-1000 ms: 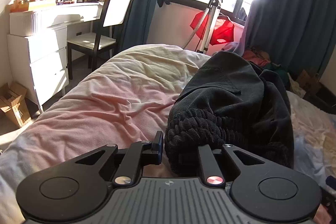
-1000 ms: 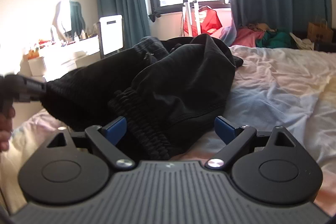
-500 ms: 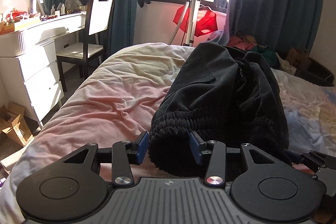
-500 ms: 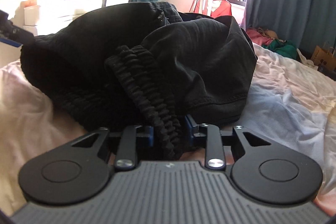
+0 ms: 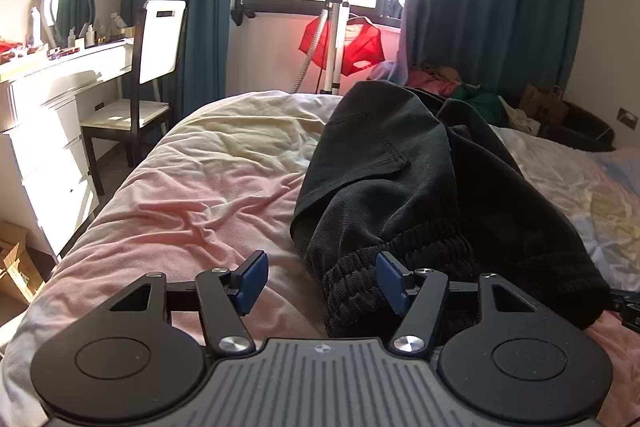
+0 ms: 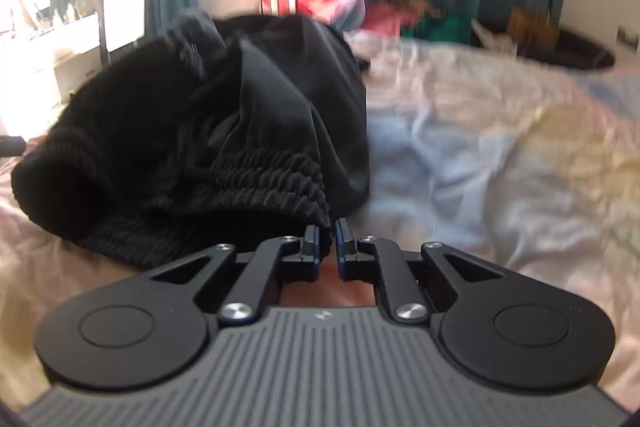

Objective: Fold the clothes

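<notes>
A black garment (image 5: 400, 163) with a ribbed elastic waistband (image 5: 360, 287) lies bunched on the bed. My left gripper (image 5: 320, 279) is open and its jaws are opening. The waistband's end sits between them against the right pad (image 5: 390, 281), while the left pad (image 5: 252, 281) is clear of the cloth. In the blurred right wrist view, my right gripper (image 6: 328, 239) is shut on the edge of the waistband (image 6: 272, 171). The garment (image 6: 224, 99) spreads up and to the left from there.
The bed (image 5: 192, 195) has a rumpled pink, cream and blue cover. A white dresser (image 5: 44, 115) and chair (image 5: 156, 67) stand at the left. A stand with a red garment (image 5: 340, 43) is under the window. Clothes (image 5: 460, 83) are piled at the far right.
The left jaws have spread apart and let go of the waistband. The right jaws have gone from wide open to shut on the waistband, and the right hand is moving.
</notes>
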A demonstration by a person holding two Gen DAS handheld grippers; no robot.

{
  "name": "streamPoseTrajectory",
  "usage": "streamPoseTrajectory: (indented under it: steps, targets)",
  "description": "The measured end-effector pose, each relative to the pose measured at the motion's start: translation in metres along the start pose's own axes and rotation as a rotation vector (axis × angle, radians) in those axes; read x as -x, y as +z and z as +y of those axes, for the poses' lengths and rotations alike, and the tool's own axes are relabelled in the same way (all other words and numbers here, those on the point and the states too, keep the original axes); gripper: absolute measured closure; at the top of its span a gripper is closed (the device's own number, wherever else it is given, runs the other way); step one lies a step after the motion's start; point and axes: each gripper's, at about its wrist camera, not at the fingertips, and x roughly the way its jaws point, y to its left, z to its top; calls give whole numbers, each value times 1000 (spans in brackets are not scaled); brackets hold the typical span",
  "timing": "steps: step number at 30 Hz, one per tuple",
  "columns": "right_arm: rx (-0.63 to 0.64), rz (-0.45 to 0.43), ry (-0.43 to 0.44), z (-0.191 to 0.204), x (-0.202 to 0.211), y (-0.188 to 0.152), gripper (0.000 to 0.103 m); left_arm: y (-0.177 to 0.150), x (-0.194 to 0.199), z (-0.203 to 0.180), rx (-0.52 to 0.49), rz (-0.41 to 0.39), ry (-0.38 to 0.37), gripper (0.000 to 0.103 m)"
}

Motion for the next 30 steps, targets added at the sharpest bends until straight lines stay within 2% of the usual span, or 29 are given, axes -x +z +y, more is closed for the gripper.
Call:
streamPoseTrajectory:
  steps: [2,5,8,10,13,15,17,19,22,26,28,30]
  targets:
    - [-62,62,33,-9,-7,-5,93,-5,0,-14,-87,-1,-33,41]
    - [-87,20,64,-9,3,-1,91,-18,0,-42,-288,-54,-12,41]
    - [-41,-69,54,-2,16,-2,91,-35,-7,-67,-477,-77,32,37]
    - [17,-108,37,7,21,-2,90,-43,-18,-77,-558,-55,85,37]
    - [65,-129,23,14,19,0,90,-50,-39,-84,-598,-52,223,37]
    - [94,-134,14,18,16,0,88,-45,-50,-84,-570,-62,247,37]
    - [120,-132,2,21,11,0,71,-35,-58,-81,-500,-79,254,37]
    - [139,-139,-18,24,7,0,47,-24,-62,-76,-413,-106,266,37]
    - [171,-153,-41,28,3,0,45,-2,-57,-62,-254,-153,270,37]
    - [220,-206,-55,33,9,0,45,23,-35,-19,35,-209,275,38]
    - [244,-215,-63,34,11,0,45,27,-24,8,194,-209,272,38]
    - [240,-200,-62,32,8,0,45,28,-18,42,361,-174,256,38]
